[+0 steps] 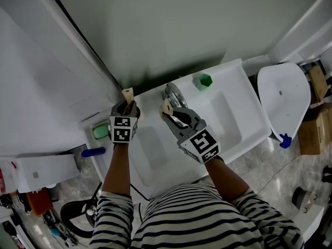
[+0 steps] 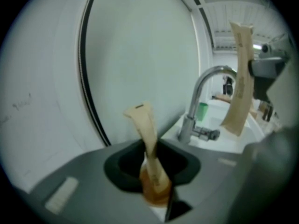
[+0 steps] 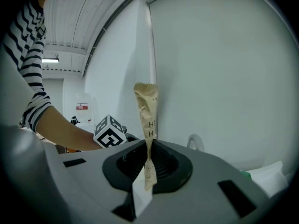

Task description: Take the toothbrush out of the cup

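Presently, both of my claws are occupied above the sink (image 1: 254,113). My left claw (image 2: 154,190) is clamped on a tan paper sleeve (image 2: 145,125) that stands upright out of the jaws. Something amber shows at its base, right at the pinch. I judge that it may be a handle, but I cannot confirm it. My right claw (image 3: 148,171) is closed tight on a second sleeve (image 3: 147,106), crumpled and printed, also standing upward. The two claws are near each other, just in front of the faucet (image 1: 174,95).

The green cup (image 1: 206,80) stands on the sink's back ledge, to the right of the faucet and apart from both claws. Neither claw touches it. From the head view I see nothing sticking up out of it, though it is small in the frame. No bare toothbrush is visible anywhere; if there is one, it is inside a sleeve.

Judgement: the lift out of the cup appears done, or the cup never held what I now carry. The step in hand looks like handling the wrapped item between two grips. The next move calls for steady opposing holds and a straight pull, without crushing the paper or knocking the faucet.
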`<action>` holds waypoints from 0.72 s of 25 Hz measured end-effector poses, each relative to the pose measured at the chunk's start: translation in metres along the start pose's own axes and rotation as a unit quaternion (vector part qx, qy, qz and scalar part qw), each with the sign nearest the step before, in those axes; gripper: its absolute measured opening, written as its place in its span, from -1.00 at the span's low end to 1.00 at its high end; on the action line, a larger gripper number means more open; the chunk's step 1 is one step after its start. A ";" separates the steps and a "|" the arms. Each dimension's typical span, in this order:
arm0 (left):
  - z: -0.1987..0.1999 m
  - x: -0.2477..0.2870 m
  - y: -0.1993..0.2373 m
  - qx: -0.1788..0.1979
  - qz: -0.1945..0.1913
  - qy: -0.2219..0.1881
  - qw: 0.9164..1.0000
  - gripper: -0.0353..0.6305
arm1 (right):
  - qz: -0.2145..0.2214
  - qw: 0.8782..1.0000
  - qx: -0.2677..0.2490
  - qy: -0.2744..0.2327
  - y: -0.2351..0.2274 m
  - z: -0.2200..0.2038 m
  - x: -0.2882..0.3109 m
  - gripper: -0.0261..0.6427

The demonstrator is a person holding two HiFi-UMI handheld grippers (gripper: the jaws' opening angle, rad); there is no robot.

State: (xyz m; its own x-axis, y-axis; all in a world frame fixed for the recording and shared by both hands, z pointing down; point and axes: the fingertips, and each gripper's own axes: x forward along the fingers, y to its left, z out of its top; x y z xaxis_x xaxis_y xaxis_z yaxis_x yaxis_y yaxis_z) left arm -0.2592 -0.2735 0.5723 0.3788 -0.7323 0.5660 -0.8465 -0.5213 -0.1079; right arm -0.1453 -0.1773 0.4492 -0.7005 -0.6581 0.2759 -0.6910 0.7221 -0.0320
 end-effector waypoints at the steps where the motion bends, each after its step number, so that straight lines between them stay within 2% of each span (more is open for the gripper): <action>1: 0.000 0.000 0.000 -0.002 -0.001 0.000 1.000 -0.63 | 0.000 1.000 0.000 0.000 0.000 0.000 0.000 -0.83; 6: 0.004 -0.004 0.004 -0.007 0.006 -0.009 1.000 -0.72 | 0.003 1.000 -0.003 0.002 0.002 0.001 -0.001 -0.83; 18: 0.016 -0.021 0.009 -0.030 0.026 -0.040 0.998 -0.75 | 0.007 1.000 -0.013 -0.002 0.011 0.006 -0.009 -0.83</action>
State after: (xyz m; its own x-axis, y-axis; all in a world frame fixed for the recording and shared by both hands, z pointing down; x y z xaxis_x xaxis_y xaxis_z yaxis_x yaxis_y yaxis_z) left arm -0.2690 -0.2701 0.5469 0.3594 -0.7916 0.4941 -0.8860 -0.4557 -0.0857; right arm -0.1473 -0.1651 0.4410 -0.7101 -0.6492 0.2725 -0.6769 0.7361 -0.0101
